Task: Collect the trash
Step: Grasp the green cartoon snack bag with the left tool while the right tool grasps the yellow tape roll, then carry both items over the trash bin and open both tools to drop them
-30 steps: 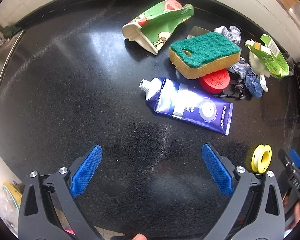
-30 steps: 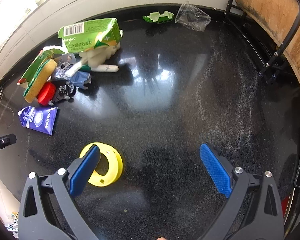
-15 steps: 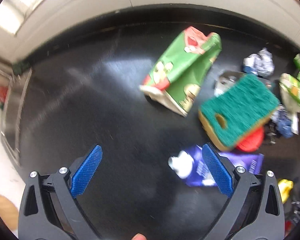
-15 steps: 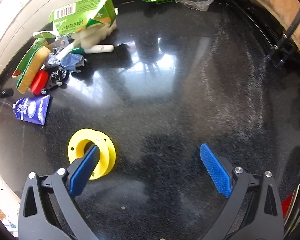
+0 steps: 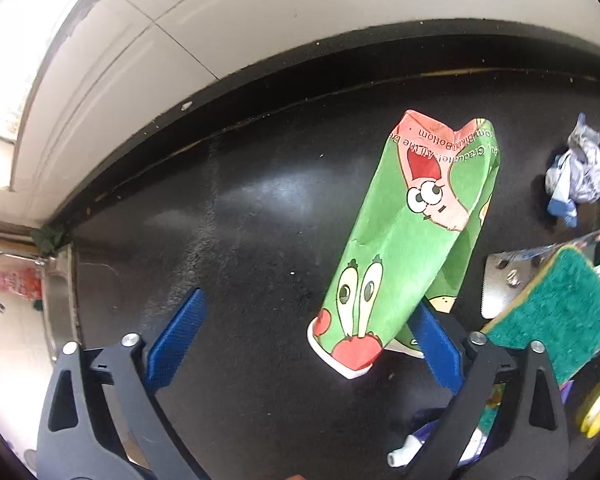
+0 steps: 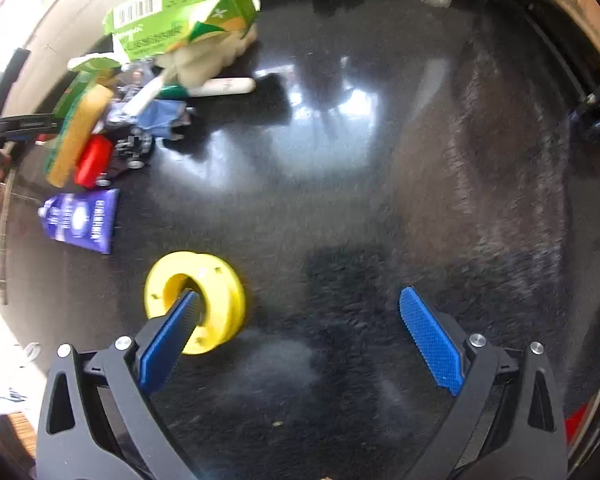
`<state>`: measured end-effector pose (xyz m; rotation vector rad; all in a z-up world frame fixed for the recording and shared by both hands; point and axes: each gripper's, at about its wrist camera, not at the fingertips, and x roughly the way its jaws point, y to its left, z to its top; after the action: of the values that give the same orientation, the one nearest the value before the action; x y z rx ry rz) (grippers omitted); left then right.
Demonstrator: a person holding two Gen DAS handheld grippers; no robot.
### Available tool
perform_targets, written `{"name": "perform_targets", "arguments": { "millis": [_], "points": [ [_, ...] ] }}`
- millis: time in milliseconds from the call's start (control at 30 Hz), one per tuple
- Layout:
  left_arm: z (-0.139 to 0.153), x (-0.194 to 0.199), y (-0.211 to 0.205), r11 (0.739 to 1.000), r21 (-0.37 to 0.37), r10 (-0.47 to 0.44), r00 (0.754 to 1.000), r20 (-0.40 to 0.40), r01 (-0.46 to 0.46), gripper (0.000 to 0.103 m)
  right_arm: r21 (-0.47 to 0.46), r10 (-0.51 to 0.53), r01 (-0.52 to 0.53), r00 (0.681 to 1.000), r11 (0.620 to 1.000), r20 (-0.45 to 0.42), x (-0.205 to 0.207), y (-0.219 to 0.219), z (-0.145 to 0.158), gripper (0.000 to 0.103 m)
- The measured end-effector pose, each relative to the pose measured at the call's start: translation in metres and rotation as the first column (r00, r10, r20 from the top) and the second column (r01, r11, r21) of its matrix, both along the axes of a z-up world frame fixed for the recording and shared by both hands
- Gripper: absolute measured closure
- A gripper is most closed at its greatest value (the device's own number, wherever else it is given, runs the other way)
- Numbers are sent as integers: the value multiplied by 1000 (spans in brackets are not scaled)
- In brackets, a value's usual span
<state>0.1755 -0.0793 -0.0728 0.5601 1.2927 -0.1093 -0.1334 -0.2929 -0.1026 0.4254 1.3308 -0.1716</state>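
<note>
We hold both tongs over a glossy black speckled stone countertop (image 5: 236,216). Our left gripper (image 5: 304,340) stands spread, its jaws just narrowing a little, with the crushed green cartoon-printed paper cup (image 5: 404,240) lying between them, unpinched. Our right gripper (image 6: 300,328) is spread too, its left pad over a yellow plastic spool (image 6: 216,300). Farther off lie a purple squeezed tube (image 6: 80,220), a green-topped yellow sponge (image 5: 556,316) and a torn green carton (image 6: 180,16). Beyond, a white tiled wall (image 5: 260,16) rises behind the counter, and a steel sink (image 5: 58,296) sits at its left end.
</note>
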Motion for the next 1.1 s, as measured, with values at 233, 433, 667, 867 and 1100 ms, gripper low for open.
{"name": "perform_targets", "arguments": {
  "millis": [233,433,667,867,1100],
  "points": [
    [-2,4,12,982,-188,9,998,-55,-19,64,-118,104,-108,994,987,-40,13,22,-9,12],
    [-1,-7,23,975,-218,43,998,-43,-51,81,-198,128,-122,992,973,19,33,29,-1,87],
    [17,-37,60,944,-303,129,991,-33,-133,82,-115,77,-68,994,991,78,49,8,10,87],
    [31,-70,119,905,-361,230,973,-27,-224,81,-131,112,-85,972,988,207,78,13,52,87],
    [48,-127,203,836,-371,437,900,3,-405,81,-134,350,-323,880,937,321,142,104,101,87]
  ]
}}
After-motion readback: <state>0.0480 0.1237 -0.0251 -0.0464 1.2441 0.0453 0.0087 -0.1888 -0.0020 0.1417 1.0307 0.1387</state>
